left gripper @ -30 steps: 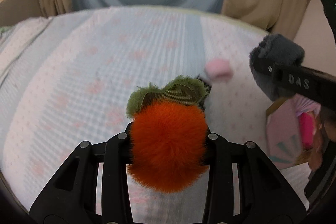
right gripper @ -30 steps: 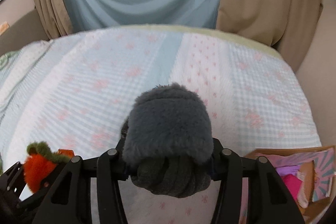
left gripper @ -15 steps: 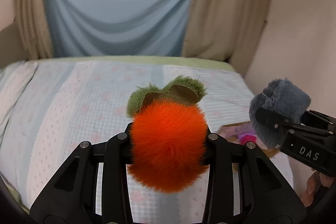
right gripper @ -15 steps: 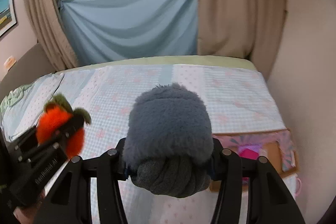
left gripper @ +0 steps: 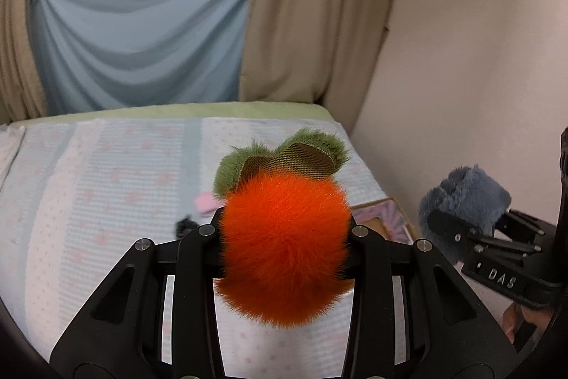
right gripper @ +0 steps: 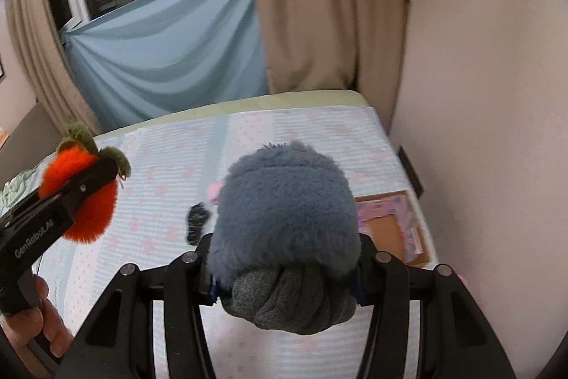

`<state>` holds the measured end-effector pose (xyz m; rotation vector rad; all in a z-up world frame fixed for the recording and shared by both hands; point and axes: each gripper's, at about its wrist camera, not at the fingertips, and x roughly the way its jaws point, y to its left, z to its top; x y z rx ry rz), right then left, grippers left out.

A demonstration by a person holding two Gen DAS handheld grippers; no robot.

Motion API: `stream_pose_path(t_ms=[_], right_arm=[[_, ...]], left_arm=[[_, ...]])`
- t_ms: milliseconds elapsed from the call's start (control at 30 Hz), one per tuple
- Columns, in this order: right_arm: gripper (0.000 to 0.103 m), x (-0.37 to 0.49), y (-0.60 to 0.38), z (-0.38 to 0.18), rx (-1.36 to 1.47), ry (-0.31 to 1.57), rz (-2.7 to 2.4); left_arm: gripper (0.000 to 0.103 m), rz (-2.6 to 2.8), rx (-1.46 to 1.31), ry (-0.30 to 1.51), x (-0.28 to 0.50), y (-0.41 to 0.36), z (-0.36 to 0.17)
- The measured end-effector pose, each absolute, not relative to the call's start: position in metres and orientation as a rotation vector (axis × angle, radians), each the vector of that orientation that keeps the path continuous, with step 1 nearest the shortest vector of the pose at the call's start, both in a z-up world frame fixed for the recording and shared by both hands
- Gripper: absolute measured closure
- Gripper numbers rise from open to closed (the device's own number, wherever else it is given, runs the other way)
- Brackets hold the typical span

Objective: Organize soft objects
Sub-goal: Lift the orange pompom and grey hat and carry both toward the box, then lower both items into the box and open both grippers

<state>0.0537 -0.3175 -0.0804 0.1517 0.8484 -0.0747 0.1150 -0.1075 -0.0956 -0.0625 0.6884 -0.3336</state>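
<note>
Both grippers are up in the air over the bed (left gripper: 106, 187), each with something fluffy. The left gripper (left gripper: 284, 237) is clamped on a fuzzy orange plush (left gripper: 284, 247) with a green leafy top, squished between the jaws. The right gripper (right gripper: 284, 258) is closed around a grey-blue furry plush (right gripper: 284, 201) with a knit grey bottom. Down on the checked bedspread there's a small pink thing (left gripper: 205, 201) and a small black thing (left gripper: 184, 225) near each other. A pink patterned box (right gripper: 394, 219) sits at the bed's right edge by the wall.
</note>
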Motion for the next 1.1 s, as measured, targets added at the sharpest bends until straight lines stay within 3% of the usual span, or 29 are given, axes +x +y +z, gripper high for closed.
stream_pose_path(t_ms=[233, 533, 1100], right_arm=[[0.054, 0.064, -0.401, -0.093, 0.211, 0.878, -0.125], [0.054, 0.096, -0.471, -0.155, 0.315, 0.987, -0.184], [0.052, 0.169, -0.492, -0.29, 0.417, 1.255, -0.145]], left_arm=[[0.07, -0.366, -0.054, 0.736, 0.122, -0.197, -0.114], [0.07, -0.4, 0.018, 0.852, 0.147, -0.282, -0.158], [0.07, -0.399, 0.156, 1.181, 0.239, -0.33, -0.325]])
